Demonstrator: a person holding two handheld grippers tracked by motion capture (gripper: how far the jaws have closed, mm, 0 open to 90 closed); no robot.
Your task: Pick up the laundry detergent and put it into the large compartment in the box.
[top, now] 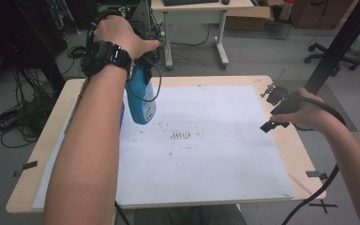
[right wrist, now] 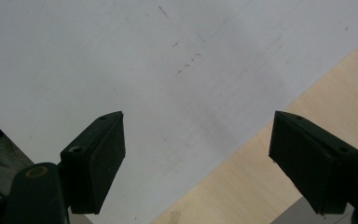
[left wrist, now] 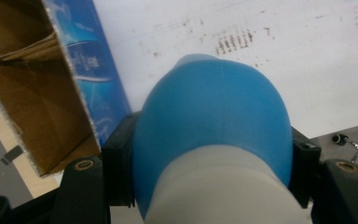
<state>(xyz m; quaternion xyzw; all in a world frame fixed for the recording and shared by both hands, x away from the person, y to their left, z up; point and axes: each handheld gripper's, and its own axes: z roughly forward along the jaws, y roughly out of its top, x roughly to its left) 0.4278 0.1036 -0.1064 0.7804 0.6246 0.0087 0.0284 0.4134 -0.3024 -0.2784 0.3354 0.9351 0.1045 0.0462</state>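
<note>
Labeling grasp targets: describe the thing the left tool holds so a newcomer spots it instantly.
Start at the white sheet covering the wooden table. Above its far left corner, the left tool clamps a blue bottle, beside an open cardboard box. It alone is glossy, rounded blue plastic.

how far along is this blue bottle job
Done: the left claw is shut on the blue bottle and has it off the white board. In hand: carrying it beside the open cardboard box. Left: setting it down; the right claw hangs open.

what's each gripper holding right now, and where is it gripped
The left gripper clamps the blue bottle across its body just below the white top. The right gripper is open and holds nothing.
</note>
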